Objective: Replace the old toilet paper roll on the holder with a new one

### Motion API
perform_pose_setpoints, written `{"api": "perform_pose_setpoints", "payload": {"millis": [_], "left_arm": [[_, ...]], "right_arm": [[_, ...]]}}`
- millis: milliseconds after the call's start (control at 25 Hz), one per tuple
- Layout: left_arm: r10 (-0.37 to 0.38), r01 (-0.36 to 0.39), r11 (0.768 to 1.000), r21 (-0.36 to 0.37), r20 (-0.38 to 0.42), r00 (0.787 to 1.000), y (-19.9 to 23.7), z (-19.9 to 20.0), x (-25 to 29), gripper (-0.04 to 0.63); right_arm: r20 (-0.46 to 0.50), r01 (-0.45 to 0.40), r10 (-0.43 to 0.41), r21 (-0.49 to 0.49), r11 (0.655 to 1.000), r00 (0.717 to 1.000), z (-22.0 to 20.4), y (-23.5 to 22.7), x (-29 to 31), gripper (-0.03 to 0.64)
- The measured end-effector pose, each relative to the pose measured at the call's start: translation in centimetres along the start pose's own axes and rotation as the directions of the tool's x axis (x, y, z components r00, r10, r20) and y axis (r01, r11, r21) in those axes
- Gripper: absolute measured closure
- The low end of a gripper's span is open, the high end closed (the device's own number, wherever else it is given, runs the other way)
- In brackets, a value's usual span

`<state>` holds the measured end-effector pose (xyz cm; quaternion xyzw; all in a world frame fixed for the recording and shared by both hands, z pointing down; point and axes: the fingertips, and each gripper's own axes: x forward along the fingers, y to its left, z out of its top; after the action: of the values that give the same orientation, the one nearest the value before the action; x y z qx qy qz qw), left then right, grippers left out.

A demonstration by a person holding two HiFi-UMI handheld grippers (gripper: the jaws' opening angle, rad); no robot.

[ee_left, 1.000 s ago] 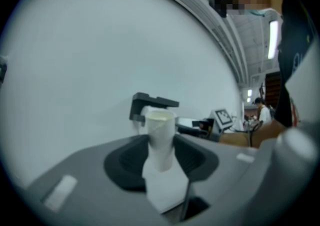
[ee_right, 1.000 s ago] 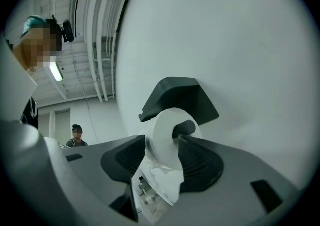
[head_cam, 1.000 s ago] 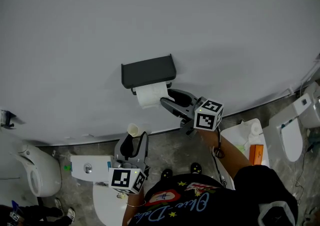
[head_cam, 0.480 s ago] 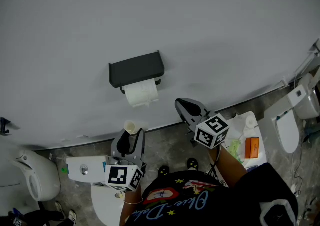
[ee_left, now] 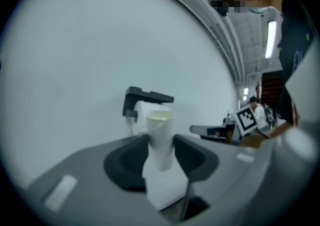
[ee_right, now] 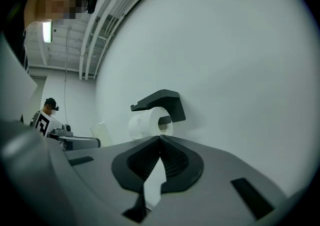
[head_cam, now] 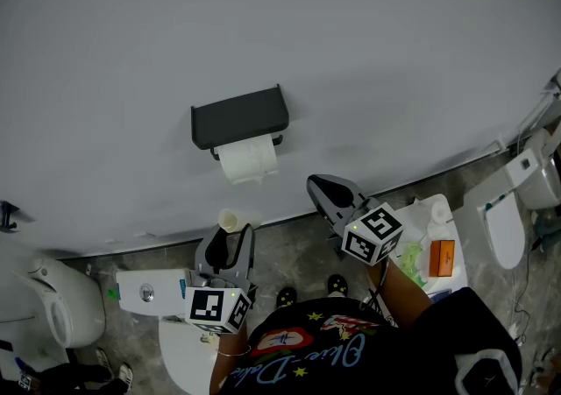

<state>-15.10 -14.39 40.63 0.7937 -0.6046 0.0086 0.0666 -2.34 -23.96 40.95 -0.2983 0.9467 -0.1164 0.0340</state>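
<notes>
On the smooth wall (head_cam: 351, 52), black flat-topped holder (head_cam: 238, 115) carrying a full white roll (head_cam: 248, 159), your left hand-held gripper (head_cam: 235, 240) pinching the bare cardboard tube (ee_left: 160, 127), your right hand-held gripper (head_cam: 313, 182) pressed together, just right of the roll, apart from it

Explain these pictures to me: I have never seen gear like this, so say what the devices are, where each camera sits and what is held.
No robot here: a person holds a two-jaw gripper in each hand; the marker cubes are part of them. The head view comes from a camera on the person's head, looking down at a grey wall with a black holder carrying a white toilet roll. The other two views come from cameras riding on each gripper, looking along its jaws. The left gripper is shut on a bare cardboard tube, probably the old roll's core. The right gripper is shut and empty, pointing towards the holder.
</notes>
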Motion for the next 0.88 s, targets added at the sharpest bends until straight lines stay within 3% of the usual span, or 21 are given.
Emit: {"api": "perform_pose_setpoints", "payload": {"millis": [880], "left_arm": [[0.005, -0.005, 1.0, -0.001, -0.008, 1.0, -0.3, -0.2, 0.1, 0.436]], "right_arm": [[0.048, -0.019, 0.019, 0.003, 1.0, 0.999, 1.5, 0.7, -0.5, 0.603]]}}
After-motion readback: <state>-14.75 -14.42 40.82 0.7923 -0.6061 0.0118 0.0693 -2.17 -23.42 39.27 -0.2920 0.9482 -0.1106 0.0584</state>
